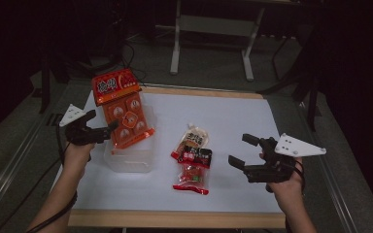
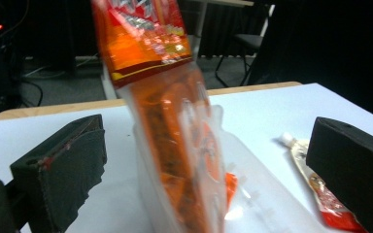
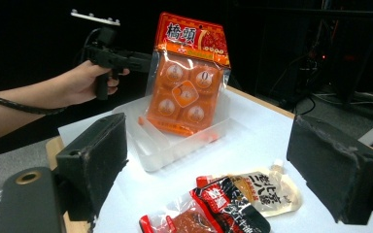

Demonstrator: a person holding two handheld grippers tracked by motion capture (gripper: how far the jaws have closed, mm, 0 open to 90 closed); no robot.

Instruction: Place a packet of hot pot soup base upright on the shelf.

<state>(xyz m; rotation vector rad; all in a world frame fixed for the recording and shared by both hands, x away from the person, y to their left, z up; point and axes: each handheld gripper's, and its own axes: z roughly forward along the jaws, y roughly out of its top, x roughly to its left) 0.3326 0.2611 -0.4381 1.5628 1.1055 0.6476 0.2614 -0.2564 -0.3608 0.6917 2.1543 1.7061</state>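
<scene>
An orange snack package (image 1: 121,109) stands tilted in a clear plastic container (image 1: 126,162) at the left of the white table. My left gripper (image 1: 103,121) sits at the package's left edge with its jaws spread wide. In the left gripper view the package (image 2: 175,121) rises between the jaws with a gap on each side, and the container (image 2: 267,194) lies under it. My right gripper (image 1: 240,149) is open and empty at the right. From its own view, the right gripper (image 3: 209,160) faces the package (image 3: 187,77) and container (image 3: 175,150).
Three snack packets lie mid-table: a beige pouch (image 1: 195,137), a black and red packet (image 1: 197,156) and a red see-through packet (image 1: 192,178). The table's wooden front edge (image 1: 175,219) runs near me. A white desk frame (image 1: 211,29) stands behind.
</scene>
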